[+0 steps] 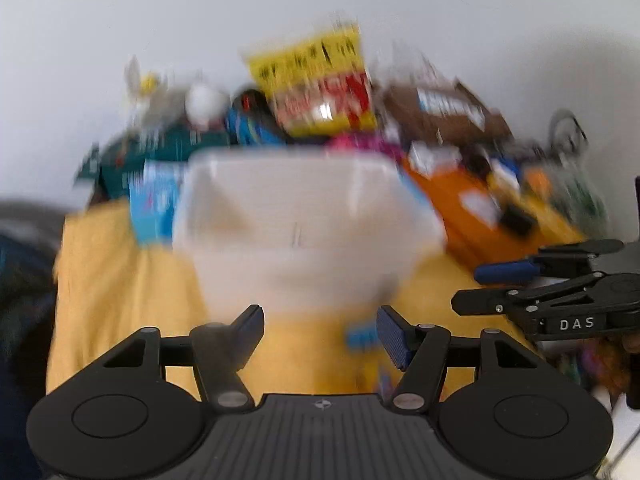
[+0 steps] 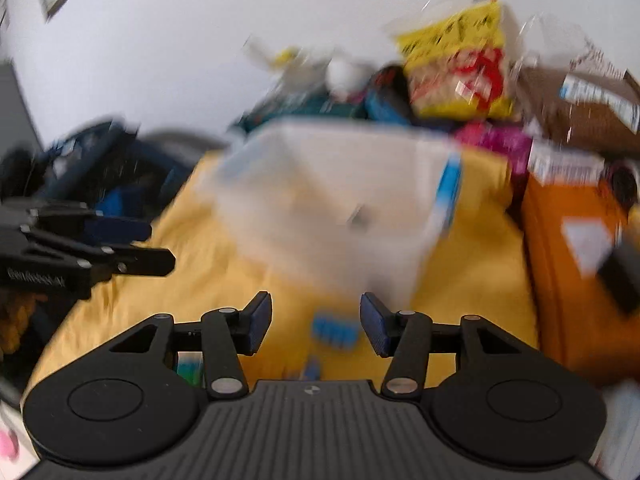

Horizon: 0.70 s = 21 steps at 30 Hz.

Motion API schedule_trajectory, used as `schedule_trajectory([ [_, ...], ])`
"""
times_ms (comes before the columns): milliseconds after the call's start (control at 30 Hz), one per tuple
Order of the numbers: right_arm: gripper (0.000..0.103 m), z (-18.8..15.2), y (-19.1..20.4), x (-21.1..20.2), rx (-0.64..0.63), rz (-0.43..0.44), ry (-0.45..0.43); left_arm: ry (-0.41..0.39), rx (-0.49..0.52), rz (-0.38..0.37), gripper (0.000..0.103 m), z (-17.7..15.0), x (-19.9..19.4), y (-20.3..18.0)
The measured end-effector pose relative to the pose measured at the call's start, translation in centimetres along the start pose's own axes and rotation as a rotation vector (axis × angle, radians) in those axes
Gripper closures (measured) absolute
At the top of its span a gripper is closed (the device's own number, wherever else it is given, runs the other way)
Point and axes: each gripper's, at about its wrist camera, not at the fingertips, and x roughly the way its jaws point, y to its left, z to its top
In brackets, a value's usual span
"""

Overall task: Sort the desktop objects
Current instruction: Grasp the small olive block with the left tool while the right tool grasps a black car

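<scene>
Blue block [image 2: 334, 330] on yellow cloth [image 2: 472, 264] before translucent bin [image 2: 328, 216]: right gripper [image 2: 316, 326] fingers spread, empty, lowered astride, then closed; left gripper [image 1: 320, 334] likewise spread.

Both wrist views face the white bin [image 1: 304, 220] closely, sharing it.

Motion blur throughout. Left gripper [image 1: 320, 330] jaws apart, nothing between them. White bin [image 1: 304, 224] sits mid-counter on yellow cloth [image 1: 120, 300]. Small blue item [image 1: 360, 338] on cloth at near edge. Yellow bag [image 1: 316, 84] at far edge behind bin. Right gripper [image 1: 472, 286] at right edge.
</scene>
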Motion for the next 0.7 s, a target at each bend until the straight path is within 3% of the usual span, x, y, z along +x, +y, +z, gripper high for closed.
schedule_trajectory([
  [100, 0.050, -5.5, 2.3, 0.0, 0.006, 0.008, 0.064, 0.072, 0.017, 0.029, 0.037, -6.5, -1.0, -0.6],
  [200, 0.050, -9.2, 4.0, 0.8, 0.026, 0.011, 0.132, 0.130, 0.016, 0.011, 0.037, -10.8, -1.5, -1.2],
  [467, 0.050, -11.1, 5.5, 2.8, 0.048, -0.042, 0.154, 0.199, 0.084, -0.035, 0.039, -15.6, -0.5, -3.7],
  [600, 0.048, -11.8, 5.7, 3.8, 0.062, -0.064, 0.168, 0.247, 0.108, -0.035, 0.068, -17.0, 0.5, -4.0],
  [700, 0.052, -11.9, 5.6, 4.7, 0.082, -0.063, 0.192, 0.236, 0.093, -0.028, 0.079, -17.3, 0.5, -3.6],
])
